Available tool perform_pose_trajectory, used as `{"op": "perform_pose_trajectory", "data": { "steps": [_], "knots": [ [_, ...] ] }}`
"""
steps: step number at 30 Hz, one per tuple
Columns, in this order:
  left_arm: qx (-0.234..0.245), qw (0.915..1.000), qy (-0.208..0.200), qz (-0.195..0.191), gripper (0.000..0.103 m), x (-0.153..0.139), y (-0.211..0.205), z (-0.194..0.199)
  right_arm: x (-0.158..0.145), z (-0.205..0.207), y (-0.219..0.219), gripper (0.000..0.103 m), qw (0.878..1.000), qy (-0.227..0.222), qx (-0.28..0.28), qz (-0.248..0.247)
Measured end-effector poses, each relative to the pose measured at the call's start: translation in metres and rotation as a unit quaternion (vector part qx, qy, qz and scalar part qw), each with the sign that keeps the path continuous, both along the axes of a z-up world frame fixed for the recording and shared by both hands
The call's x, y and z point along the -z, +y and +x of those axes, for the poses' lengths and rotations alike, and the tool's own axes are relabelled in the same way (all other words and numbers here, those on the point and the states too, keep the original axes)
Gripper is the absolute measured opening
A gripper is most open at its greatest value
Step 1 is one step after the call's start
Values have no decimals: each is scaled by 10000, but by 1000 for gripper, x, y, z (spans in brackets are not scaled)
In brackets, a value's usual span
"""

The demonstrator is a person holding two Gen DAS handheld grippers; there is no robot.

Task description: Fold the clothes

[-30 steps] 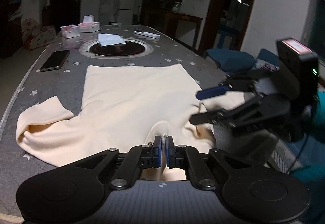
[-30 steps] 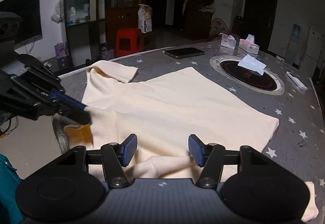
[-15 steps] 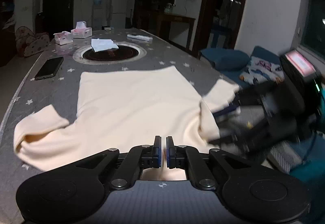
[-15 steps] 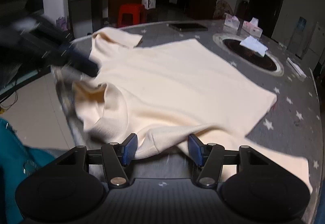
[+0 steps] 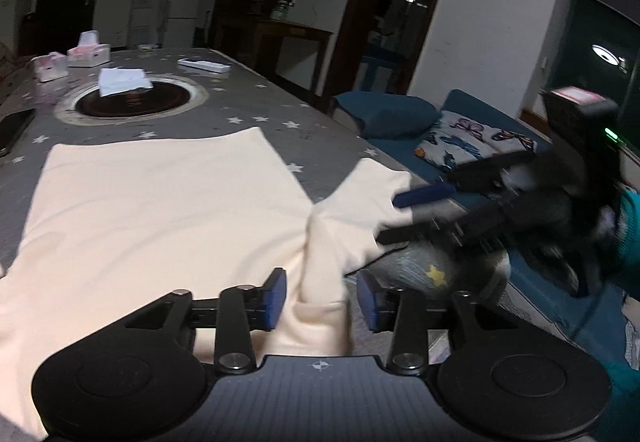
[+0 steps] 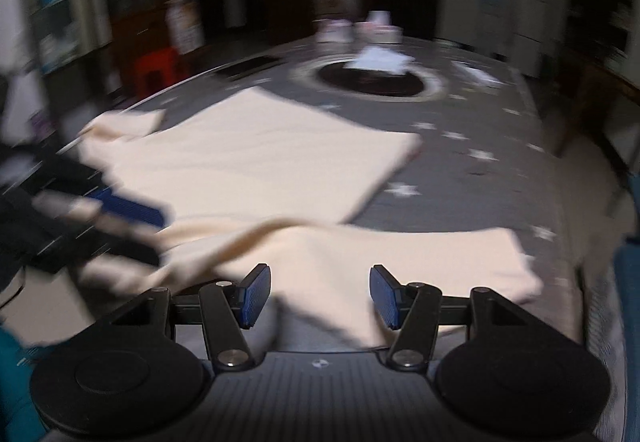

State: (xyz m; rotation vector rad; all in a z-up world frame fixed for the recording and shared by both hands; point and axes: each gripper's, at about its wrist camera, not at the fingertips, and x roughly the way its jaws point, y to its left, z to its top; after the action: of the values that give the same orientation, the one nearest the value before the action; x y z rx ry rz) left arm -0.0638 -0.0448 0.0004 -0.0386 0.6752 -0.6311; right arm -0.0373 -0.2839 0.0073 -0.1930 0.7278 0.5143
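A cream shirt (image 5: pixel 160 209) lies spread flat on the grey star-patterned tablecloth (image 5: pixel 248 97). My left gripper (image 5: pixel 322 300) is at its near edge. Its jaws are opening, and a raised fold of the fabric stands between the blue pads without being pressed. The right sleeve (image 5: pixel 360 201) reaches toward the table's right edge. There my right gripper (image 5: pixel 396 215), blurred, has its fingers apart at the sleeve's end. In the blurred right wrist view the right gripper (image 6: pixel 320 298) stands open over the sleeve (image 6: pixel 400 262). The shirt's body (image 6: pixel 256 157) lies beyond, and the left gripper's finger (image 6: pixel 132 207) shows at the left.
Farther back sits a round cooktop ring (image 5: pixel 132 105) with a white tissue (image 5: pixel 122 81) on it. Near it are tissue boxes (image 5: pixel 88 53), a remote (image 5: pixel 204 65) and a phone (image 5: pixel 12 125). A blue sofa with cushions (image 5: pixel 400 117) runs along the table's right side. A red stool (image 6: pixel 156 67) stands off the left.
The left gripper was shut on a pinch of the shirt's near edge and now stands open, shifted right toward the sleeve. The right gripper swung right along the sleeve, still open.
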Motion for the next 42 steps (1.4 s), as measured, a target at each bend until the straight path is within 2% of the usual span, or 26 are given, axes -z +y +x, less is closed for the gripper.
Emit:
{"op": "perform_pose_trajectory", "data": {
  "steps": [7, 12, 16, 18, 20, 23, 27, 32, 37, 42],
  "knots": [
    [169, 9998, 36, 118, 42, 8, -13, -2, 11, 63, -41, 50, 9921, 200, 1165, 414],
    [208, 9997, 74, 114, 36, 9, -14, -1, 24, 99, -47, 50, 9846, 263, 1717, 205],
    [261, 9996, 87, 94, 30, 10, -15, -1, 33, 107, -38, 45, 9843, 206, 1750, -90],
    [292, 9995, 113, 99, 25, 11, -15, -1, 34, 106, -34, 35, 9854, 137, 1682, -226],
    [337, 9993, 131, 103, 20, 12, -17, -2, 33, 105, -32, 15, 9865, 102, 1614, -256],
    [389, 9991, 137, 124, 12, 12, -20, -2, 32, 105, -31, 8, 9869, 74, 1588, -258],
    [361, 9992, 135, 132, 6, 11, -20, -2, 22, 106, -30, 6, 9879, -74, 1538, -161],
    [489, 9988, 69, -36, 3, 0, -17, -5, -10, 109, -28, 6, 9885, -556, 1395, 200],
    [725, 9973, -20, -127, 2, -9, -26, -9, -48, 100, -38, 6, 9815, -1125, 1348, 769],
    [449, 9984, -339, 13, 7, -16, -28, -6, -64, 84, -52, 6, 9769, -1349, 1398, 890]
  ]
}}
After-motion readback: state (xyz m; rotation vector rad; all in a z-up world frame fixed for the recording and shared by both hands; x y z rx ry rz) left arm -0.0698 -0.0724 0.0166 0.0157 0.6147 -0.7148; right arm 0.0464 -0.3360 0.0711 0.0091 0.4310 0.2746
